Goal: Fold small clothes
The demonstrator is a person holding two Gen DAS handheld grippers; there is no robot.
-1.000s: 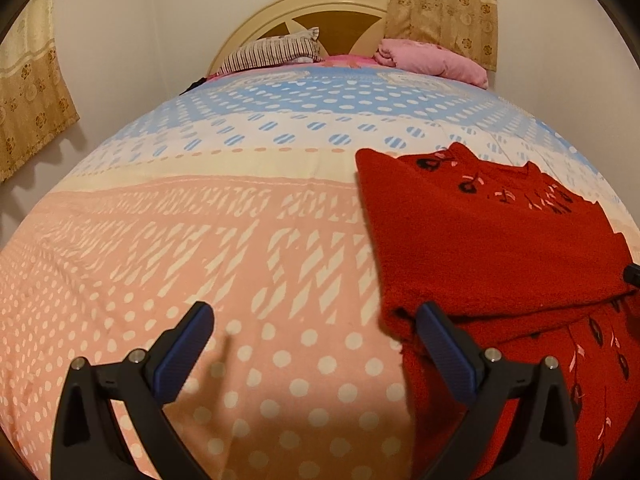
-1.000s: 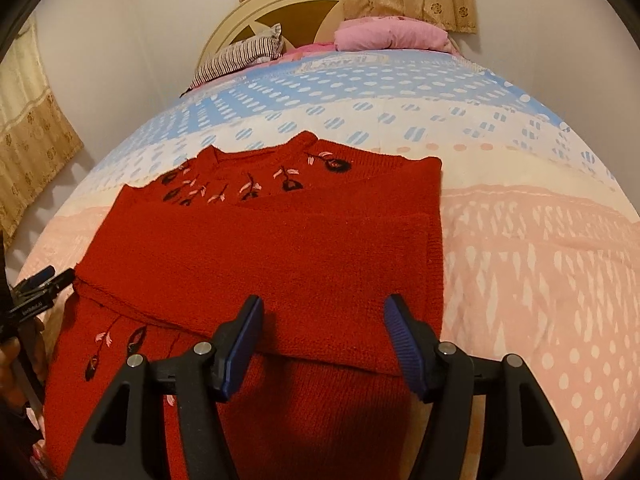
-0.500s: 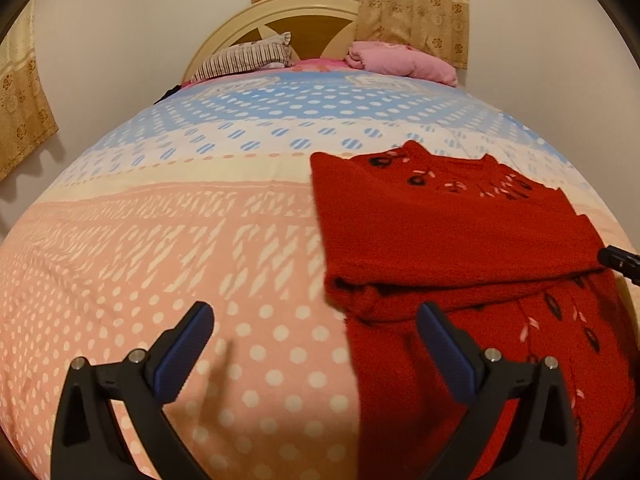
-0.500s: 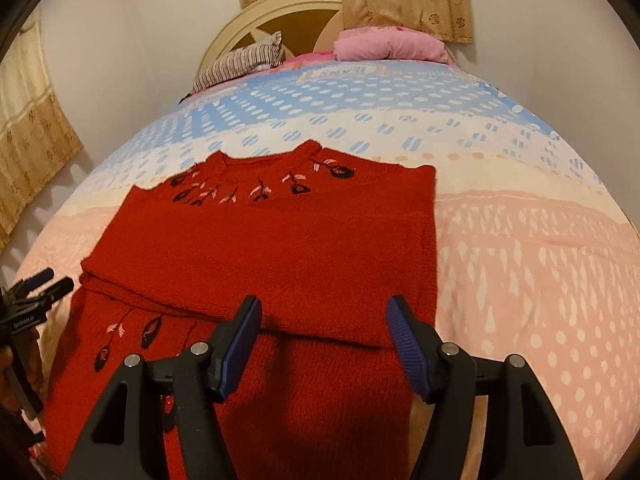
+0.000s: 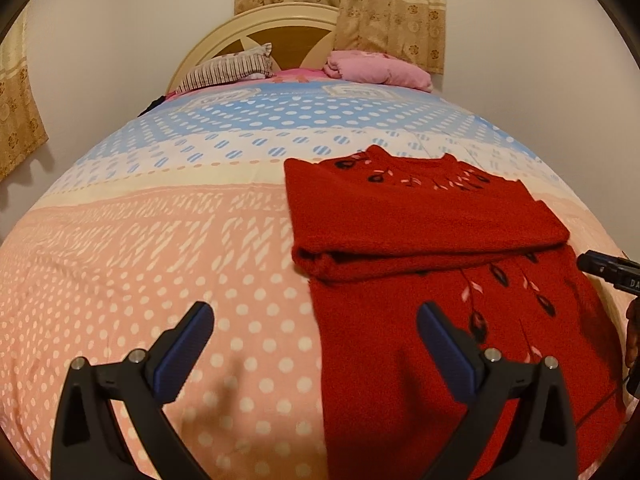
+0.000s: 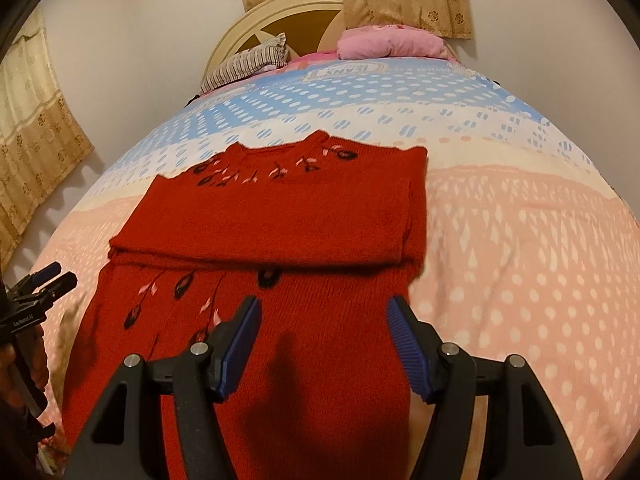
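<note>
A red knit sweater [image 5: 424, 216] [image 6: 280, 216] with dark and pink embroidery lies flat on the bed, its sleeves folded across the chest in a thick band. In the left wrist view my left gripper [image 5: 314, 322] hangs open above the bedspread, at the sweater's left edge, with nothing between its blue pads. My right gripper [image 6: 322, 318] stands open over the lower body of the sweater, holding nothing. The right gripper's tip [image 5: 600, 266] shows at the right edge of the left wrist view. The left gripper [image 6: 50, 280] shows at the left edge of the right wrist view.
The bedspread [image 5: 160, 240] is pink, cream and blue with dots. A striped pillow [image 5: 232, 68] and a folded pink blanket [image 5: 376, 70] lie by the headboard [image 5: 288, 36]. Curtains [image 6: 32, 144] hang on the walls. A hand [image 6: 24, 352] holds the left gripper.
Both grippers have drawn back toward the sweater's hem, so more of its lower part with the embroidery shows. Both stay open and empty. The sweater has not moved.
</note>
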